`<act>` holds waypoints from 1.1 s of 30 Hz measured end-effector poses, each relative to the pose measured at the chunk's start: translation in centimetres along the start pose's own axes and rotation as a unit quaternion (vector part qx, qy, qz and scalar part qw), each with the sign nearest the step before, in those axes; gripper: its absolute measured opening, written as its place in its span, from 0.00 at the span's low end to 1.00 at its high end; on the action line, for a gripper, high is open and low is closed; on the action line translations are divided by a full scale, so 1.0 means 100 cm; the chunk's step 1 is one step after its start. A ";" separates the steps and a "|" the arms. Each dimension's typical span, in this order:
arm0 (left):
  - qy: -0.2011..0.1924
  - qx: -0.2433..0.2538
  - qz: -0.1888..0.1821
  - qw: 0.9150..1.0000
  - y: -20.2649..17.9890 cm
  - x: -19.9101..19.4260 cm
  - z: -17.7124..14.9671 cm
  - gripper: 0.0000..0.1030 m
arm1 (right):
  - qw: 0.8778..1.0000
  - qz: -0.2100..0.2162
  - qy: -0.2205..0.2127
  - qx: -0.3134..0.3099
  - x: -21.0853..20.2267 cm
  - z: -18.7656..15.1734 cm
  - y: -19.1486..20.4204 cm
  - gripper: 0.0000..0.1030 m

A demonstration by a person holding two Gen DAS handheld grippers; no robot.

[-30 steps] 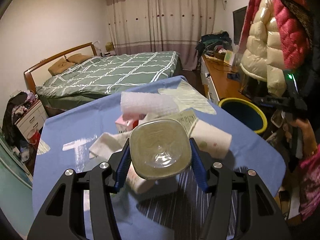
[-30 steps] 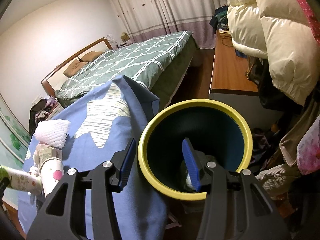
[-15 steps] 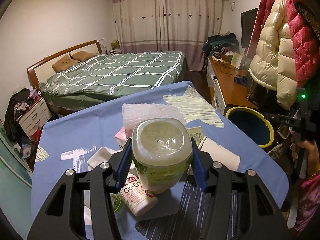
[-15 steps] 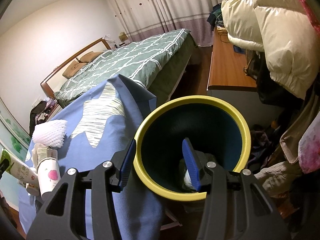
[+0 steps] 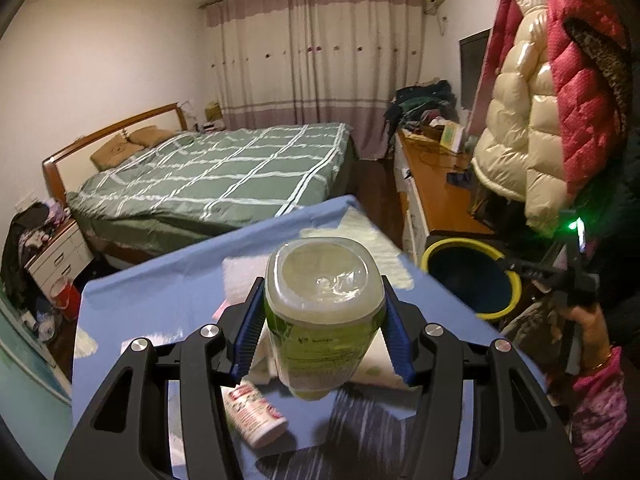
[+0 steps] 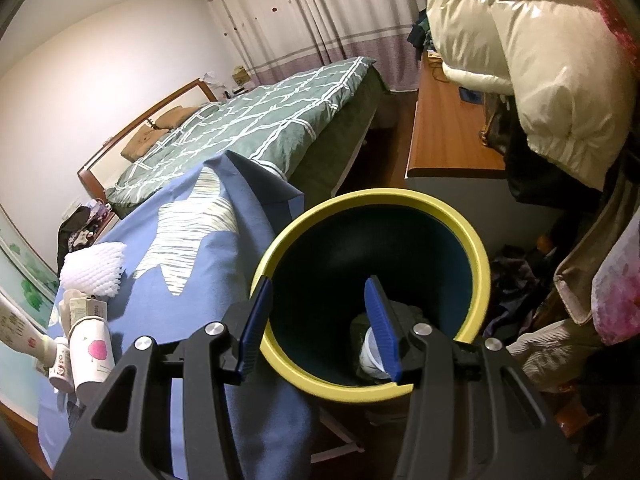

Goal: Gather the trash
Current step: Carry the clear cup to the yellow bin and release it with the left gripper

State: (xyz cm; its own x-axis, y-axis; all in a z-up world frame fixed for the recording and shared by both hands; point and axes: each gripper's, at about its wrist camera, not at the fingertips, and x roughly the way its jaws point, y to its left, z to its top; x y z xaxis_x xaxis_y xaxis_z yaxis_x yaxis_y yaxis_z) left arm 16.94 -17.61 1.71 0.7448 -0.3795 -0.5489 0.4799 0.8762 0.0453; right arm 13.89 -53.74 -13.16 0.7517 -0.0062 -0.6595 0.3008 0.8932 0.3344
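The left hand-held gripper (image 5: 322,326) is clamped on a clear plastic bottle with a green label (image 5: 324,316), its blue pads pressing both sides; the bottle hangs clear above the blue-clothed surface (image 5: 160,292), base toward the camera. The right hand-held gripper (image 6: 320,324) has its jaws apart and holds nothing, poised over the near rim of the round dark bin with a yellow rim (image 6: 372,292), which stands just beside the surface's edge.

By my reading the task is partway through: some crumpled waste already lies at the bottom of the bin, one bottle is lifted but not yet dropped, and several pieces remain on the surface, well apart from the bin: a small white pill bottle with a red label (image 5: 256,416), a white foam net sleeve (image 6: 94,268) and a white paper cup with a pink mark (image 6: 92,356).

Only the right wrist view shows inside the bin; only the left wrist view shows the grip on the bottle and the person's hand (image 5: 588,328) holding the other gripper.
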 end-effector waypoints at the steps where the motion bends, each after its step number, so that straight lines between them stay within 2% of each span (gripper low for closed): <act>1: -0.004 0.006 -0.007 1.000 -0.006 0.000 0.007 0.52 | 1.000 -0.001 -0.001 0.001 0.000 0.000 -0.001 0.45; 6: -0.010 0.029 -0.037 0.999 -0.033 0.011 0.038 0.52 | 1.000 -0.008 -0.007 0.005 -0.003 0.000 -0.012 0.45; 9: -0.008 0.040 -0.070 0.997 -0.057 0.028 0.058 0.52 | 1.000 -0.015 -0.008 0.009 -0.004 0.000 -0.021 0.45; 11: -0.004 0.045 -0.095 0.994 -0.080 0.046 0.070 0.52 | 1.000 -0.018 -0.008 0.010 -0.005 0.000 -0.025 0.45; 16: 0.015 0.061 -0.128 0.990 -0.133 0.096 0.085 0.51 | 0.999 -0.032 -0.009 0.015 -0.009 -0.002 -0.044 0.45; 22: 0.068 0.068 -0.148 0.984 -0.195 0.173 0.082 0.51 | 0.999 -0.046 -0.006 0.025 -0.013 -0.006 -0.066 0.45; 26: 0.103 0.062 -0.149 0.982 -0.216 0.213 0.069 0.51 | 0.998 -0.053 0.000 0.028 -0.011 -0.010 -0.075 0.45; 29: 0.115 0.054 -0.140 0.982 -0.222 0.233 0.060 0.51 | 0.998 -0.054 0.008 0.027 -0.004 -0.011 -0.076 0.45; 30: 0.121 0.053 -0.135 0.982 -0.225 0.239 0.058 0.53 | 0.998 -0.054 0.010 0.026 -0.002 -0.011 -0.077 0.45; 31: 0.125 0.050 -0.128 0.983 -0.225 0.243 0.057 0.65 | 0.998 -0.054 0.011 0.026 -0.002 -0.011 -0.077 0.45; 33: 0.125 0.045 -0.121 0.984 -0.222 0.246 0.056 0.76 | 0.998 -0.052 0.011 0.026 -0.001 -0.011 -0.076 0.45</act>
State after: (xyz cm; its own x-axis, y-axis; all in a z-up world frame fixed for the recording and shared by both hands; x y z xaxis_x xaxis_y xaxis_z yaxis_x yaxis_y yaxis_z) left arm 27.15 -48.09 -8.14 0.4721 -0.4796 -0.7397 0.6765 0.7351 -0.0449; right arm 10.90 -59.99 -16.40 0.7019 -0.0872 -0.7069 0.4067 0.8638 0.2972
